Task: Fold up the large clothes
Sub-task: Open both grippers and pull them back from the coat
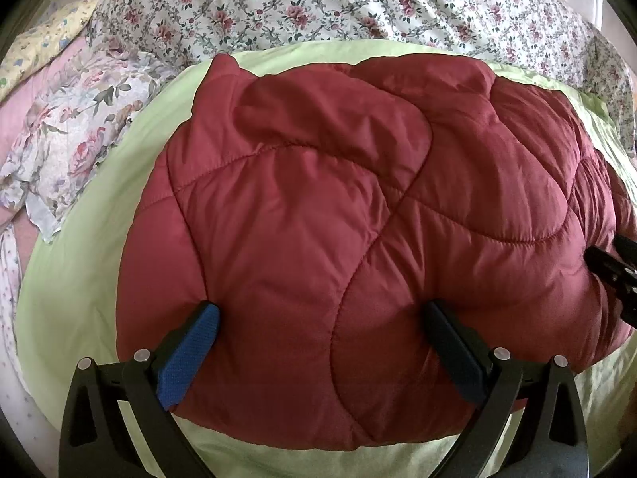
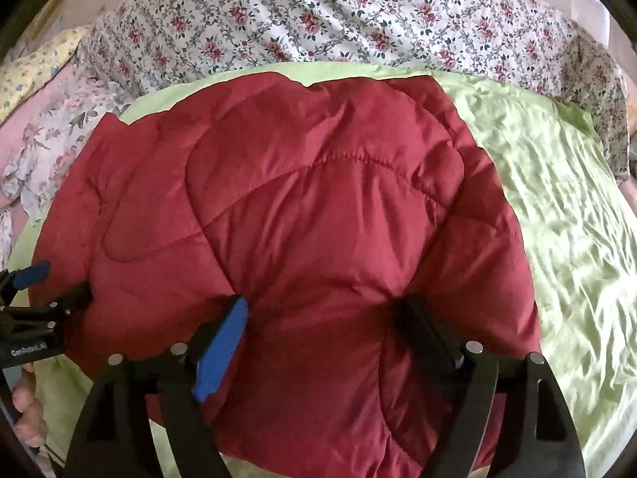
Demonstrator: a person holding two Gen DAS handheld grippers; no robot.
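A dark red quilted puffer jacket point(image 1: 358, 215) lies in a thick folded bundle on a light green sheet point(image 1: 79, 286). My left gripper point(image 1: 322, 314) has its jaws wide apart, pressing into the near left edge of the bundle, with the padded fabric bulging between the fingers. My right gripper point(image 2: 322, 310) also has its jaws wide apart around a thick fold at the near right part of the jacket point(image 2: 318, 207). The right gripper also shows at the right edge of the left wrist view point(image 1: 613, 271), and the left gripper at the left edge of the right wrist view point(image 2: 36, 298).
The green sheet point(image 2: 557, 219) stretches to the right of the jacket. A rose-print quilt point(image 1: 338, 4) is bunched along the far side. A floral pillow point(image 1: 75, 135) and pink bedding point(image 1: 24, 95) lie at the left.
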